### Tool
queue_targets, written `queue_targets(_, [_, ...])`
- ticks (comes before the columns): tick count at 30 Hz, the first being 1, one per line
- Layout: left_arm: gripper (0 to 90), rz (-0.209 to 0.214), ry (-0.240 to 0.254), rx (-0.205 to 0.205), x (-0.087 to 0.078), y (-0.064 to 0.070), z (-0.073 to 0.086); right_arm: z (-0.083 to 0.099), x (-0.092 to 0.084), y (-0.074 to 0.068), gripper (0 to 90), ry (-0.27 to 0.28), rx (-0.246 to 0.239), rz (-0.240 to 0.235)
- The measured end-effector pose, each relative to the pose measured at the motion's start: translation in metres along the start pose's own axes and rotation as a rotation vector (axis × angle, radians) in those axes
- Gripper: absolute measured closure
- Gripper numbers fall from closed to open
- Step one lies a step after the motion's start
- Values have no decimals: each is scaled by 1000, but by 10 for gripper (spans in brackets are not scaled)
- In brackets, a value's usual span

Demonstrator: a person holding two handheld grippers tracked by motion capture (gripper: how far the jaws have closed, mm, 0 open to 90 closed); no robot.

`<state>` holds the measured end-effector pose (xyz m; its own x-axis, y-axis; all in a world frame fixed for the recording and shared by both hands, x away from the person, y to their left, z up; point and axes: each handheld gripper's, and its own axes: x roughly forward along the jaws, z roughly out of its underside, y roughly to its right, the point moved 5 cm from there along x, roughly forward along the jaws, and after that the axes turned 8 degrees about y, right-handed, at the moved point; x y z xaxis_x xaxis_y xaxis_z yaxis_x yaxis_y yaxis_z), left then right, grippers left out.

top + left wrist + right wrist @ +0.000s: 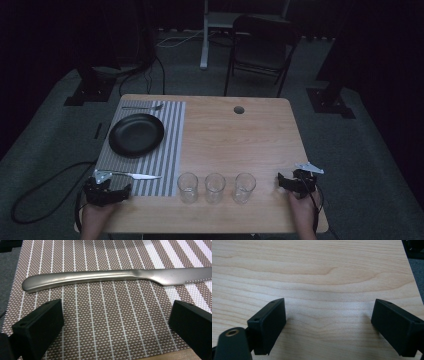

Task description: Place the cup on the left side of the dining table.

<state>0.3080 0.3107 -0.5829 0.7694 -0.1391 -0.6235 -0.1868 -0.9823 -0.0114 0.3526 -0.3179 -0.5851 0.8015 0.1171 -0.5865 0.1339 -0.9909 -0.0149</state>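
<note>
- The left gripper (107, 192) sits at the near left corner of the table (260, 140), jaws spread wide and holding nothing. In the left gripper view the jaws bracket the mat (105, 322) just short of the knife (100, 277), which suggests it is lined up for a grab at the handle.
- The right gripper (295, 184) rests at the near right edge, jaws likewise wide apart and empty. In the right gripper view there is bare wood between them, so it looks parked, out of the way.
- Between the two grippers, three glasses (215, 187) stand upright in a row near the front edge, apart from one another and just right of the mat, as if waiting to be set out.
- The knife lies flat across the mat's near end, handle toward the left gripper, blade pointing right.
- Farther back, the plate (136, 135) sits on the mat, likely the centre of a place setting.
- A fork (144, 107) lies beyond the plate, at the mat's far edge.
</note>
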Motion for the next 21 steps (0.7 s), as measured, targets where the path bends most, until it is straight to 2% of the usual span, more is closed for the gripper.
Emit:
queue_targets(4, [2, 15, -1, 16, -1, -1, 1, 0, 0, 0, 120, -1, 0, 0])
queue_targets(21, [10, 24, -4, 19, -2, -2, 0, 0, 0, 0, 121, 1, 0, 1])
